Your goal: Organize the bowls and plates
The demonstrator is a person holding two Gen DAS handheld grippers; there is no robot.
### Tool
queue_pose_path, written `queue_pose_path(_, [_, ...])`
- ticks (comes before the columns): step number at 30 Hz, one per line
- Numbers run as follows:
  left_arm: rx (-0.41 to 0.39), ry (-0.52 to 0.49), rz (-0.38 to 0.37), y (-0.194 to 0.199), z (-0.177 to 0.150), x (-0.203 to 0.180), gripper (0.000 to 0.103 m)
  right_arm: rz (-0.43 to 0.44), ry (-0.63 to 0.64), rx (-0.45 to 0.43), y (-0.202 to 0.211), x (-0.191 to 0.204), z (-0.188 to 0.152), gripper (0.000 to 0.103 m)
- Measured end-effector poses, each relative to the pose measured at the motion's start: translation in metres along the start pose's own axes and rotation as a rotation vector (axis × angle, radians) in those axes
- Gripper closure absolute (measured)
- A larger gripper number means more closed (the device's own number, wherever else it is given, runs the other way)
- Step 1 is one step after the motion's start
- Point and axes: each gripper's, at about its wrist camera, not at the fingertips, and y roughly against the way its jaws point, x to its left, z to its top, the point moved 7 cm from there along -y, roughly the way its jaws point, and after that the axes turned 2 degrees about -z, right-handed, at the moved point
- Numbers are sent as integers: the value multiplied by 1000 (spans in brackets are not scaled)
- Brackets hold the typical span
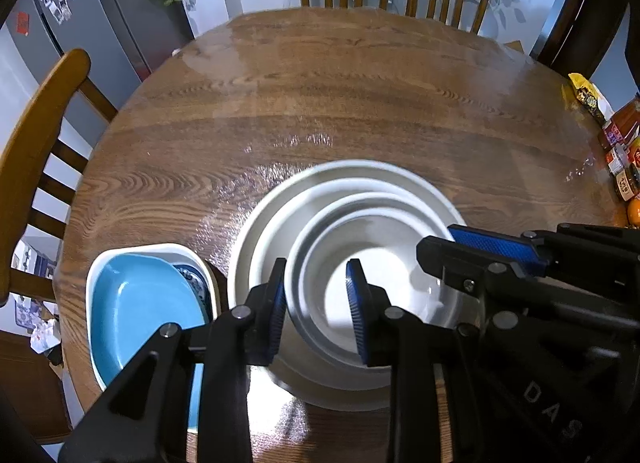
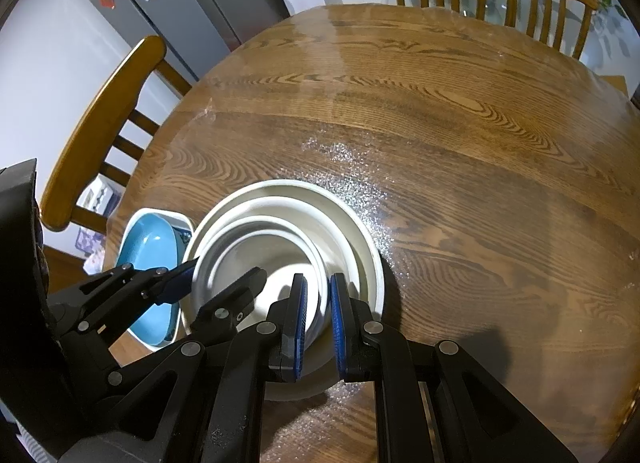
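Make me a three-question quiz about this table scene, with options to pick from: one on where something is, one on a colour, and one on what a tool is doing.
1. Where is the blue dish?
A. Left of the white bowls, inside a white dish
B. On a chair
C. At the far edge of the table

2. What colour are the pads on the tool fingers?
A. Red
B. Yellow
C. Blue

3. What is the right tool doing?
A. Gaping wide above bare wood
B. Closed on the rim of the white bowls
C. Holding the blue dish

Answers:
1 A: the blue dish lies in the white dish, left of the white bowls.
2 C: the pads are blue.
3 B: the right tool has a bowl rim pinched between its fingers.
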Motion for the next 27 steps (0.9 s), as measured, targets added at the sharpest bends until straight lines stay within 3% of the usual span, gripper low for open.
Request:
queue_pose_path(1, [-14, -2, 1, 4, 1, 0, 58, -1, 1, -12, 3, 0, 0, 90])
queue_pose_path(3, [-43, -3, 3, 12, 2, 0, 47, 7, -3, -49, 13, 0, 1, 90])
queue_pose_path(6, [-74, 1, 5, 25, 2, 3, 45, -8, -7, -118, 31, -4, 4, 90])
queue_pose_path(7, [-82, 11, 4, 29, 2, 7, 36, -19, -8, -131, 35, -6, 5, 90])
queue_pose_path(9, [-95, 46, 13, 34, 2, 19, 22, -47, -24, -149, 41, -13, 6, 72])
queue_pose_path(11, [-98, 94, 21, 38, 0, 34, 21, -57, -51, -149, 41, -21, 5, 57])
queue_pose_path(12, [-91, 117, 21, 38, -1, 41, 22, -56, -63, -144, 40, -25, 4, 57])
queue_pose_path(19, [-16, 234, 7, 29, -20, 66, 28, 4, -122, -62, 17, -38, -9, 57])
queue_pose_path(23, [12, 278, -43, 24, -23, 65, 35, 28, -136, -40, 9, -38, -11, 57])
queue_pose_path(27, [28, 301, -27, 20, -23, 67, 44, 16, -137, -28, 4, -40, -12, 68])
